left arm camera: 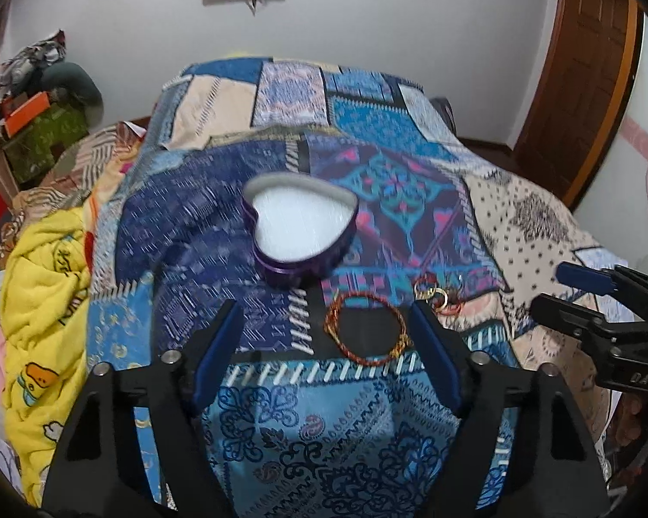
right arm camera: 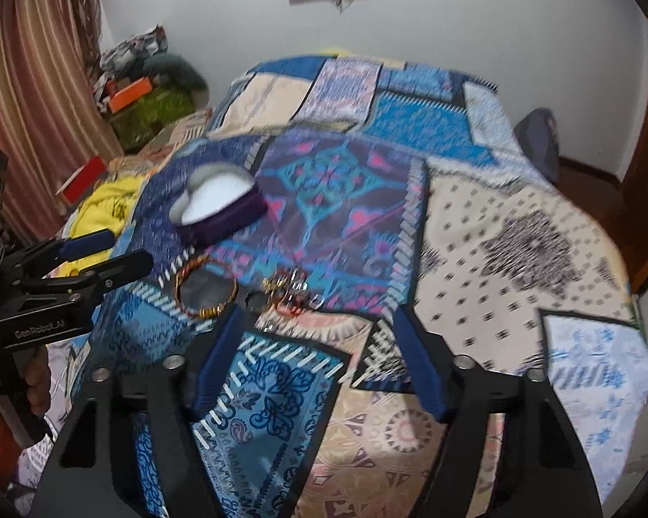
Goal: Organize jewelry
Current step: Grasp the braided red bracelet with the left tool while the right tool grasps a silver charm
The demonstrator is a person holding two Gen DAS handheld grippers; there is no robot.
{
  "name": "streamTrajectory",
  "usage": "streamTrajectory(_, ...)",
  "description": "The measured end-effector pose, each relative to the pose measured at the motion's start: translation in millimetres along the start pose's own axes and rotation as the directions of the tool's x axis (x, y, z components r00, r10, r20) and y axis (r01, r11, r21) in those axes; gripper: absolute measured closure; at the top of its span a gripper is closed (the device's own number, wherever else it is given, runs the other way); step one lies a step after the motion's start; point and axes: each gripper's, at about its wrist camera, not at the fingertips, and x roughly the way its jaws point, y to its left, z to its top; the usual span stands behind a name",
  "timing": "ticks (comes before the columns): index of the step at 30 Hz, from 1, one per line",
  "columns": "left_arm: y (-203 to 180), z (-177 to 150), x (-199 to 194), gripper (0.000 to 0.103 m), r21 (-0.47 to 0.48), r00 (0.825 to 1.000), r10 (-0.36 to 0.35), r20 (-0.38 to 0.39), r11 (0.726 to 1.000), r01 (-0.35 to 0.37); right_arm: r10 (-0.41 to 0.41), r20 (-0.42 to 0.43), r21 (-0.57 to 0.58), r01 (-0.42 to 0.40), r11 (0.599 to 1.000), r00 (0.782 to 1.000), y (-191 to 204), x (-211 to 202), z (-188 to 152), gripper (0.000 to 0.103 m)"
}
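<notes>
A purple heart-shaped box (left arm camera: 302, 233) with a white lining lies open on the patchwork bedspread; it also shows in the right wrist view (right arm camera: 220, 209). A red-and-gold braided bracelet (left arm camera: 365, 328) lies just in front of it, between my left gripper's (left arm camera: 326, 311) open fingertips, and shows in the right wrist view (right arm camera: 205, 287). A small heap of gold and red rings (left arm camera: 436, 295) lies to its right, just ahead of my right gripper (right arm camera: 317, 315), where it also shows (right arm camera: 291, 291). Both grippers are open and empty.
The patchwork bedspread (left arm camera: 410, 138) covers the bed. A yellow blanket (left arm camera: 43, 285) and clutter lie to the left. Boxes (left arm camera: 43, 129) stack in the far left corner. A wooden door (left arm camera: 583, 64) stands at the right. My right gripper shows in the left view (left arm camera: 553, 289).
</notes>
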Motion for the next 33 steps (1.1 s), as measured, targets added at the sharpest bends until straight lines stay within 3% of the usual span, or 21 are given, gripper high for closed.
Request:
streamTrajectory(6,2.8,-7.5,16.8,0.052,-0.010,0.997,-0.036,-0.063,0.999,0.036,0.074,-0.063,-0.008,-0.074,0.997,0.995,4.2,19.1,-4.4,0.063)
streamTrajectory(10,5.6,-9.5,25.1,0.067,-0.032,0.993,-0.070,-0.094,0.997,0.067,0.096,-0.087,-0.026,-0.099,0.995,0.992,9.2,29.3,-4.5,0.066)
streamTrajectory(13,7.2,-10.1,31.9,0.068,-0.048,0.991,-0.085,-0.107,0.996,0.080,0.110,-0.111,-0.027,-0.114,0.993,0.988,11.1,37.3,-5.5,0.067)
streamTrajectory(16,8.0,-10.4,39.1,0.076,-0.054,0.990,-0.084,-0.115,0.996,0.078,0.115,-0.129,-0.029,-0.120,0.992,0.985,11.6,45.3,-6.2,0.069)
streamTrajectory(27,6.2,-9.7,53.6,0.078,-0.045,0.992,-0.072,-0.099,0.997,0.068,0.098,-0.152,-0.026,-0.104,0.994,0.983,10.4,62.1,-7.3,0.083)
streamTrajectory(31,3.4,-11.2,54.0,0.093,-0.024,0.994,-0.061,-0.092,0.998,0.059,0.090,-0.146,-0.035,-0.096,0.995,0.985,12.1,61.8,-8.5,0.084)
streamTrajectory(33,2.9,-11.3,54.0,0.095,-0.020,0.994,-0.065,-0.092,0.998,0.063,0.081,-0.144,-0.045,-0.088,0.995,0.986,13.8,61.6,-9.0,0.084)
